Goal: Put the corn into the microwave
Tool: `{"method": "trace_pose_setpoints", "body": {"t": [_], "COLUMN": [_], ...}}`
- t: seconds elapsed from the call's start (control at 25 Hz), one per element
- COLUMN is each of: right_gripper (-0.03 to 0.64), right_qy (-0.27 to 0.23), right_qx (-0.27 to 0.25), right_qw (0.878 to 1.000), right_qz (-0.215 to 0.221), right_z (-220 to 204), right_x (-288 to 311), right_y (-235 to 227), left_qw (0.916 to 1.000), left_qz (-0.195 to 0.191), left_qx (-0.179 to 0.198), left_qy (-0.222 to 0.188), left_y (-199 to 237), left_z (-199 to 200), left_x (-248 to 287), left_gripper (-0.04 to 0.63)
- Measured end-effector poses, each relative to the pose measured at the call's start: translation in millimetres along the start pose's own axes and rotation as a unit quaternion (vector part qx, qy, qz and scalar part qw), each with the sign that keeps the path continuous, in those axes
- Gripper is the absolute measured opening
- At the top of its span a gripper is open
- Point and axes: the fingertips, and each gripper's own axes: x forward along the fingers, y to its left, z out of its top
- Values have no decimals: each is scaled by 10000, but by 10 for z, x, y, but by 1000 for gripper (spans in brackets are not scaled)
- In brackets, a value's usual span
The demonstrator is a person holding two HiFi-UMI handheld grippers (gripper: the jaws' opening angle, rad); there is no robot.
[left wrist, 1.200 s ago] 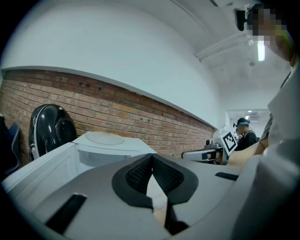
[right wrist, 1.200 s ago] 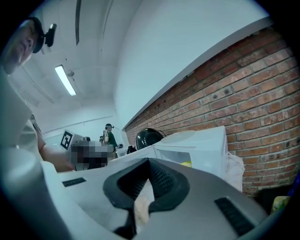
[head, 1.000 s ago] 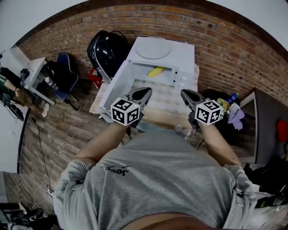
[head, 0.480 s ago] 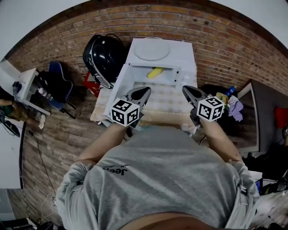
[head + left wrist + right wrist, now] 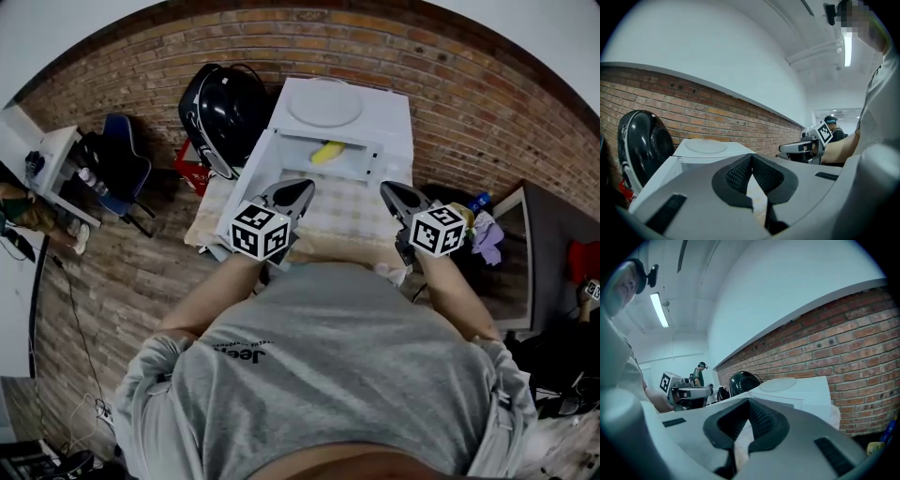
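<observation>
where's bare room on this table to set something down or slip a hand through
Bare: the checked tablecloth before the microwave, between the left hand-held gripper and right hand-held gripper; also the microwave top right of the round plate. Crowded: the cavity, where the corn lies, and the left side, taken by the open door.

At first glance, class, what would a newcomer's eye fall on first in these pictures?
The white microwave stands open at the brick wall, with yellow corn inside it. In front, over the checked cloth, the left tool and right tool are both shut and empty.
</observation>
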Motion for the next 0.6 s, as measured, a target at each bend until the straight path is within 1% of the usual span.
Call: {"method": "trace_pose_setpoints", "body": {"t": [0.6], "right_gripper": [15], "right_qy": [44], "right_qx": [-111], "right_qw": [9999], "right_qz": [91], "right_z": [5], "right_x": [-25], "right_y": [-7], "left_qw": [10000], "left_qz": [48], "left_qx": [-22], "left_qy": [-47], "left_y": [-19], "left_z": [18], "left_x": [17], "left_gripper": [18]}}
